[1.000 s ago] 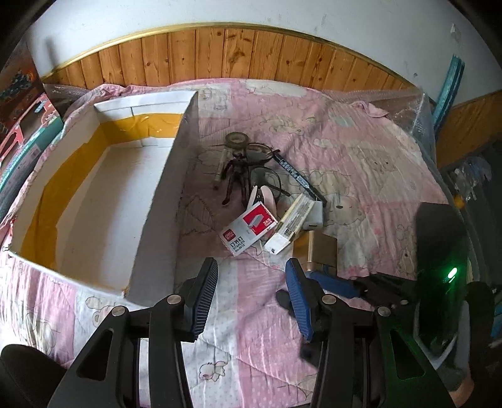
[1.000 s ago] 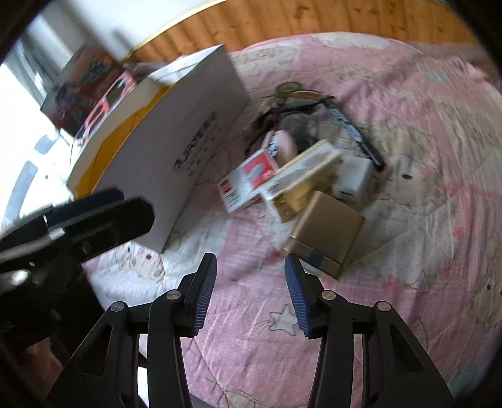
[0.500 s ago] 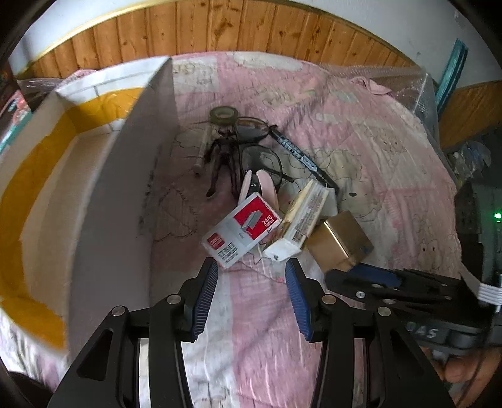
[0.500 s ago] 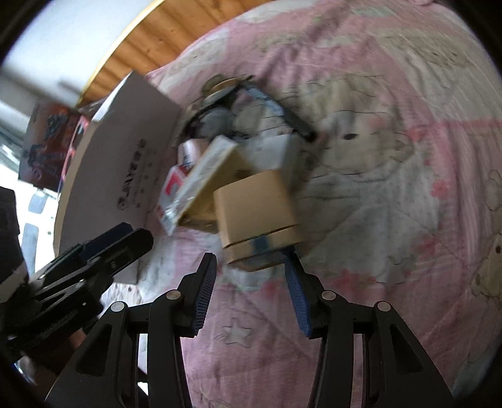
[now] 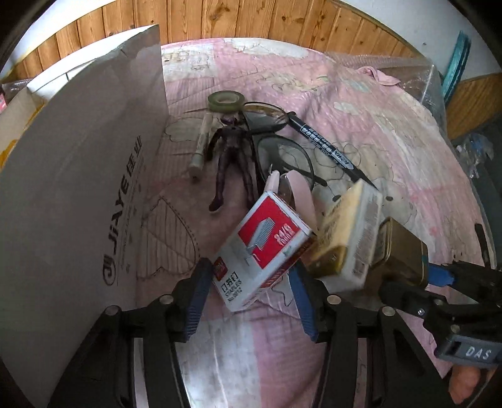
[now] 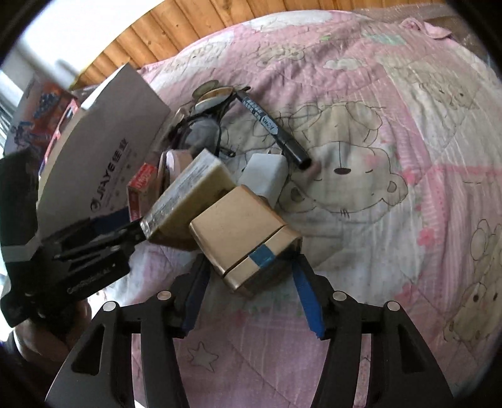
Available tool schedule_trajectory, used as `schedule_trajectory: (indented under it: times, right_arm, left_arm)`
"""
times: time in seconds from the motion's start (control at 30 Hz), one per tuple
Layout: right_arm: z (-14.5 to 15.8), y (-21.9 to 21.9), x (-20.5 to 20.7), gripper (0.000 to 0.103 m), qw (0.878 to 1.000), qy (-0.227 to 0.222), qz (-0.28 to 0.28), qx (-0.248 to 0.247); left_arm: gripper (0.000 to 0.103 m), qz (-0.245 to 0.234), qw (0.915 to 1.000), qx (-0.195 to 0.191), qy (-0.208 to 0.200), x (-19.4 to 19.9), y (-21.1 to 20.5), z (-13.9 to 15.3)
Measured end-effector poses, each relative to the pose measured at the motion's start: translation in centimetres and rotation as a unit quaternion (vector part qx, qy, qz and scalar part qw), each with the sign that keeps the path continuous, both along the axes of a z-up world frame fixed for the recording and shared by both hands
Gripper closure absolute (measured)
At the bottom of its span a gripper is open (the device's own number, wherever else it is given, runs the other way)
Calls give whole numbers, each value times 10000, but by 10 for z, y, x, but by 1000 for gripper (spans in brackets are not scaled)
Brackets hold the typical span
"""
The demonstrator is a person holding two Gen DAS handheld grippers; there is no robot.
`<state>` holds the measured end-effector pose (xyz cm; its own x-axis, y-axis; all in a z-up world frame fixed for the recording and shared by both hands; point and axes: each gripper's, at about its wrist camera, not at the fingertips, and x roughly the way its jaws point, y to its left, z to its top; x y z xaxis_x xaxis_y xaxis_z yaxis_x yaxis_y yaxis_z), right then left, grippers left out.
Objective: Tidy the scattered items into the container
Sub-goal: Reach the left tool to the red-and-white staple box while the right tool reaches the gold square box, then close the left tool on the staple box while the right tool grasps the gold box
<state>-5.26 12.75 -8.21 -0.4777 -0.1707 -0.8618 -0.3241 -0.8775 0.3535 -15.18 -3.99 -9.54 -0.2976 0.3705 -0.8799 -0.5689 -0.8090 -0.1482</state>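
Note:
A white cardboard container [image 5: 78,188] printed "JIAYE" stands on the left of the pink quilt; its outer wall also shows in the right wrist view [image 6: 109,150]. My left gripper [image 5: 249,298] is open, its blue pads either side of the near end of a red-and-white staples box [image 5: 263,251]. My right gripper [image 6: 251,292] is open around a gold box [image 6: 241,229] with blue tape. Piled behind are a cream carton [image 5: 345,232], a white charger [image 6: 266,172], a black marker [image 5: 326,147], glasses [image 5: 282,150], a dark toy figure [image 5: 232,157] and a tape roll [image 5: 226,100].
The two grippers sit close side by side: the right one [image 5: 439,279] shows at the left view's right edge, the left one [image 6: 94,244] at the right view's left. Colourful boxes [image 6: 34,103] stand behind the container. Wood panelling [image 5: 251,25] backs the bed.
Both grippers have dropped and pushed forward into the pile. The staples box now lies between the left fingers and the gold box between the right fingers. Both jaws stay open.

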Motion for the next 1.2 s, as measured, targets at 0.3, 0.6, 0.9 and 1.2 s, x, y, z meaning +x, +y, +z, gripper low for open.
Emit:
schedule_trajectory:
  times: [0.3, 0.6, 0.9, 1.2]
  right_arm:
    - [13, 12, 7, 43, 9990, 361, -64, -269]
    - [24, -11, -16, 35, 9926, 462, 804, 786]
    - [24, 13, 12, 35, 9972, 339, 602, -269]
    - [16, -31, -1, 36, 9793, 14, 1373, 1487]
  left_arm:
    - [53, -43, 9999, 116, 76, -8, 4, -2]
    - [77, 199, 9987, 455, -77, -15, -2, -11]
    - [82, 339, 9972, 608, -278, -4, -12, -9]
    - [65, 327, 9979, 467, -312, 2, -18, -6]
